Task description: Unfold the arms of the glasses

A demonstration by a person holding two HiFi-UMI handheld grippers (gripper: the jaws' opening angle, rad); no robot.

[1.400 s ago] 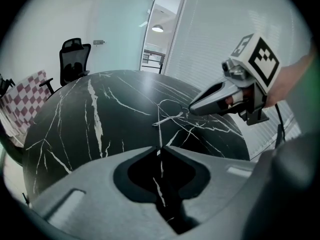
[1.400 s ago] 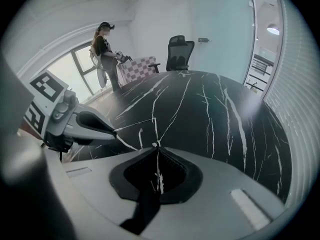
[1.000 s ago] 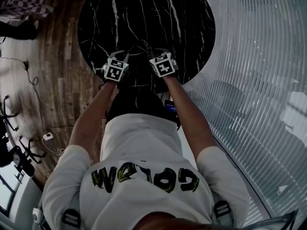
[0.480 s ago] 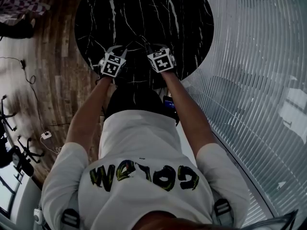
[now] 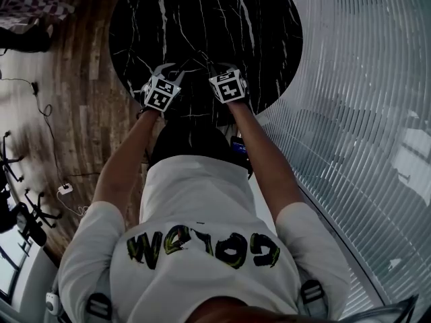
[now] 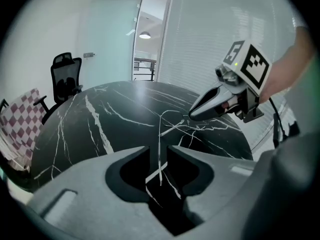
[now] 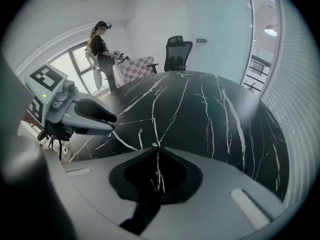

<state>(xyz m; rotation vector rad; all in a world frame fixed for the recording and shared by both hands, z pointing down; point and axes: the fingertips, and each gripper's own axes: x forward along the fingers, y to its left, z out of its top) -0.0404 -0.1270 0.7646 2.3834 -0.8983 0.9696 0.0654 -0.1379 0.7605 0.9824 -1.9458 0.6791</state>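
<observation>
Lying on the black marble table (image 5: 202, 19), the thin-wire glasses (image 6: 160, 134) stretch between both grippers. The right gripper (image 7: 155, 146) pinches the frame with its jaws' tips. The left gripper (image 6: 158, 152) jaws have just been opening and stand apart, with one thin arm in the gap.

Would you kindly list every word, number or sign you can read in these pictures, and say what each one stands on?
Shirt: large yellow-green letters, seen upside down from the head view; not readable with confidence.
Left cube: black-and-white square pattern, no words.
Right cube: black-and-white square pattern, no words.
Nothing else shows readable text.
</observation>
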